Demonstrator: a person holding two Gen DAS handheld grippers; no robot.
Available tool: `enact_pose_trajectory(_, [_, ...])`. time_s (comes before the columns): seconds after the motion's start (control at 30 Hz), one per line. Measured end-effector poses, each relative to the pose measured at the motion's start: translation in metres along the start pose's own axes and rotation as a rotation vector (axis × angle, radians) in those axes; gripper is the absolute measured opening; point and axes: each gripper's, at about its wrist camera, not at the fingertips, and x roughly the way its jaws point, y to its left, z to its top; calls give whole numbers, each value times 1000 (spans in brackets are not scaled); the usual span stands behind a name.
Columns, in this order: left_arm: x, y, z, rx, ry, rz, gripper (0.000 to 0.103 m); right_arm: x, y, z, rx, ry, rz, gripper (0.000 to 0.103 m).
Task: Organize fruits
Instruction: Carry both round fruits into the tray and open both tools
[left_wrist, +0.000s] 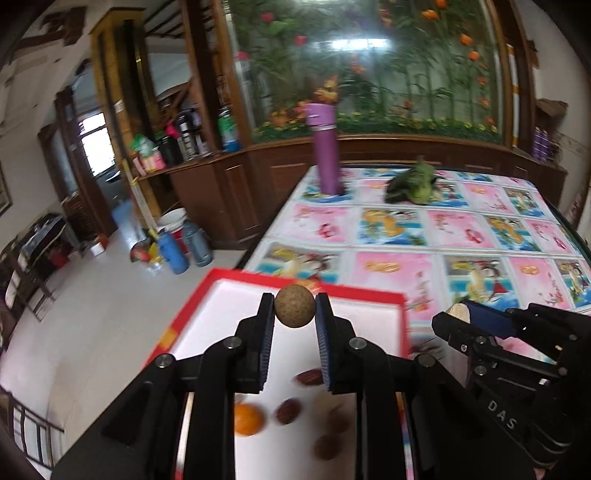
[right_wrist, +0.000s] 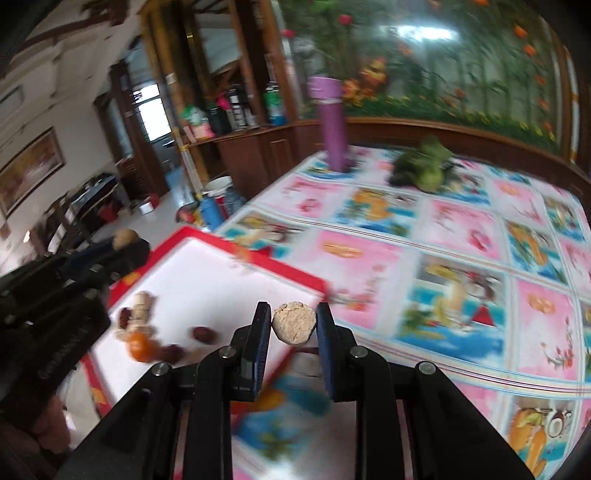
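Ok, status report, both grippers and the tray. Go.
Left gripper shut on brown round fruit, above red tray. Right gripper shut on tan fruit, over tray's edge. Orange, dates in tray. Nothing blocking.

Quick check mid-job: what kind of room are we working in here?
Most likely a lived-in home, a dining or living room: a table with a fruit-print cloth, a wooden cabinet crowded with bottles, and a large flower mural behind it.

Round brown rough-skinned fruit (left_wrist: 294, 305) clamped mid-air over red-rimmed white tray (left_wrist: 364, 297). Pale tan lumpy fruit (right_wrist: 294, 322) likewise held. In tray: orange citrus (left_wrist: 249, 419), dark red dates (left_wrist: 288, 411), brown round fruits (left_wrist: 327, 446).
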Motion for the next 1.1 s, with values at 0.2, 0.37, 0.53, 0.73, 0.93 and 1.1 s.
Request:
enact_pose_trajectory(0.2, [2, 35, -19, -43, 16, 50, 24, 7, 50, -2, -68, 6, 37, 24])
enact_pose_trajectory(0.37, [2, 56, -31, -68, 23, 81, 24, 14, 71, -7, -107, 21, 50, 24])
enact_pose_trajectory(0.53, [6, 66, -39, -79, 40, 96, 24, 21, 82, -12, -122, 41, 49, 24])
enact_pose_trajectory(0.73, [15, 68, -42, -80, 56, 103, 24, 29, 83, -16, -119, 58, 37, 24])
enact_pose_trajectory(0.93, [24, 67, -44, -72, 72, 110, 24, 41, 79, -17, -98, 82, 28, 24])
enact_pose_trajectory(1.1, [36, 64, -47, -63, 98, 117, 24, 55, 75, -18, -82, 105, 22, 24])
